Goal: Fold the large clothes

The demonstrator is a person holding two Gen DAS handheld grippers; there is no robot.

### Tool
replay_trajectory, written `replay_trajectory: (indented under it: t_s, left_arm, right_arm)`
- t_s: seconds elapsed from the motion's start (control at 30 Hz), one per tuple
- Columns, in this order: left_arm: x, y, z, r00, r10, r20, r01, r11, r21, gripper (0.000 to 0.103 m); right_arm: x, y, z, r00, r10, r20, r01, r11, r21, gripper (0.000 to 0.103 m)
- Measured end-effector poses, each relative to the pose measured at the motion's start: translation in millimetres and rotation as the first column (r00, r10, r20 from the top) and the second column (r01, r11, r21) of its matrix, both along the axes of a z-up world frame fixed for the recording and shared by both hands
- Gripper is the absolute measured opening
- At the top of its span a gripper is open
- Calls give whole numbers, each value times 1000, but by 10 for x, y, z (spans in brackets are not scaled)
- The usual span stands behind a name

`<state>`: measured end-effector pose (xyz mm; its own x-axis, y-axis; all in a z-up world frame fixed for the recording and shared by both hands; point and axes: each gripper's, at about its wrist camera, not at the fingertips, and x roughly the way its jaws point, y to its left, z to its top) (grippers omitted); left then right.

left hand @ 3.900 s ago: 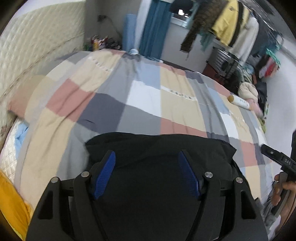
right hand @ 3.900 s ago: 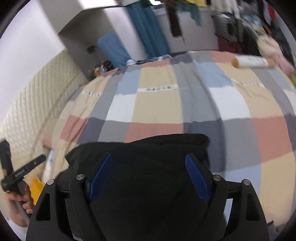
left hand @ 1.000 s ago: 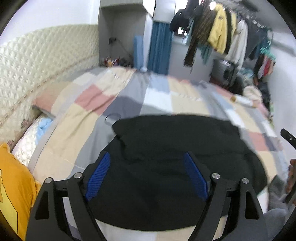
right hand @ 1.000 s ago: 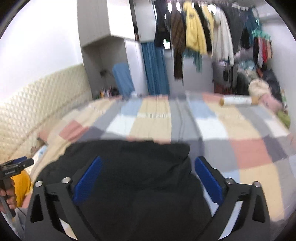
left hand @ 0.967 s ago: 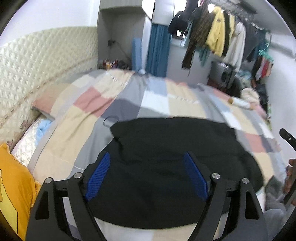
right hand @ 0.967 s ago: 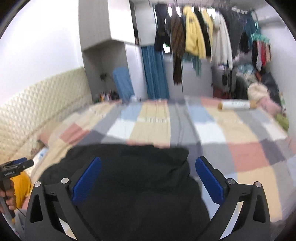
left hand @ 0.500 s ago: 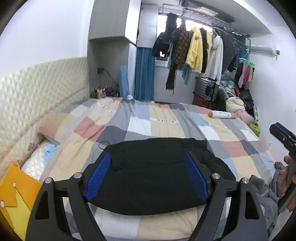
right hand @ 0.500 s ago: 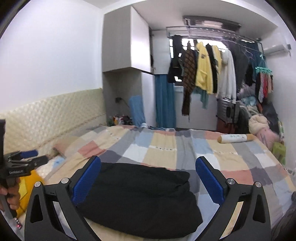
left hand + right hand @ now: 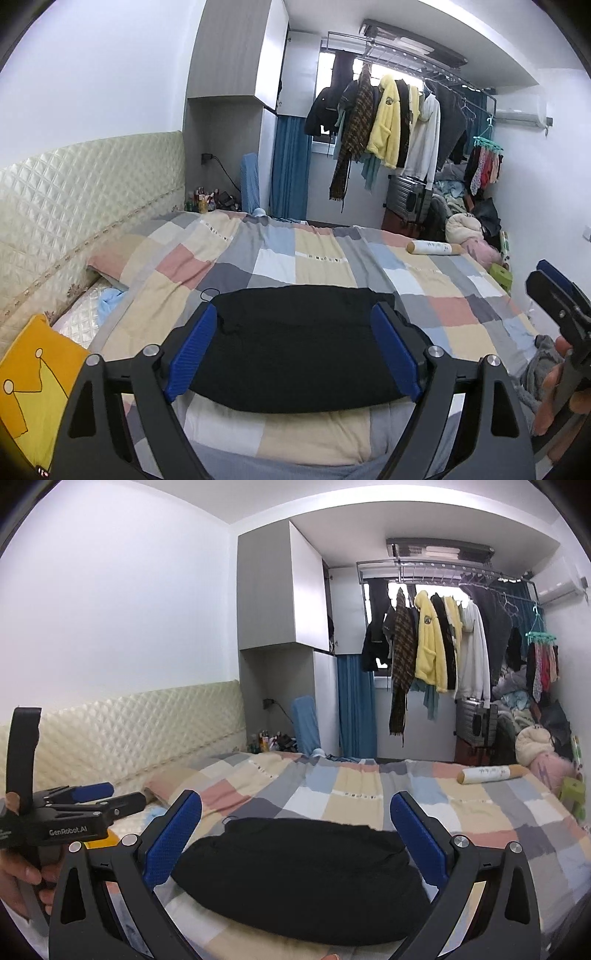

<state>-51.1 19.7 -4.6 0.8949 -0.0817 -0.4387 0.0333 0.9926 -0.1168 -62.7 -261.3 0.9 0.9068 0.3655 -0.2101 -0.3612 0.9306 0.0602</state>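
Both grippers have pulled up & back from the bed (image 9: 314, 254) vs a sec ago; the black garment (image 9: 295, 339) lies alone as a compact folded bundle on the near part of the checked cover, so the fold looks about done. Left gripper (image 9: 291, 350) jaws wide, just opened a bit more, nothing between; right gripper (image 9: 295, 838) jaws wide, empty too. Nearby: yellow pillow (image 9: 33, 373) at left, white roll (image 9: 434, 248) far right, well apart. Nothing in the way.
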Motion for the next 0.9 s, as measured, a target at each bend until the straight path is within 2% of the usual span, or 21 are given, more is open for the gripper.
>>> replay_trajectory:
  t_s: [0.13, 0.3, 0.63, 0.77, 0.9]
  left_arm:
    - [-121, -90, -49, 1000, -12, 0, 12, 1000, 17, 86]
    - [-184, -127, -145, 999, -40, -15, 39, 999, -13, 87]
    - [-238, -134, -413, 997, -20, -79, 17, 999, -29, 87]
    - [-222, -104, -533, 993, -18, -114, 12, 999, -52, 88]
    - [-198, -103, -646, 990, -2, -141, -4, 999, -44, 88]
  right_arm:
    - [-79, 19, -133, 999, -26, -26, 26, 1000, 4, 103]
    - [-185, 55, -270, 997, -43, -60, 43, 999, -3, 103]
    - [-207, 20, -675, 979, -57, -194, 61, 998, 16, 103]
    - [-205, 21, -775, 973, -62, -222, 69, 997, 23, 103]
    - [-211, 9, -847, 970, -63, -234, 71, 997, 26, 103]
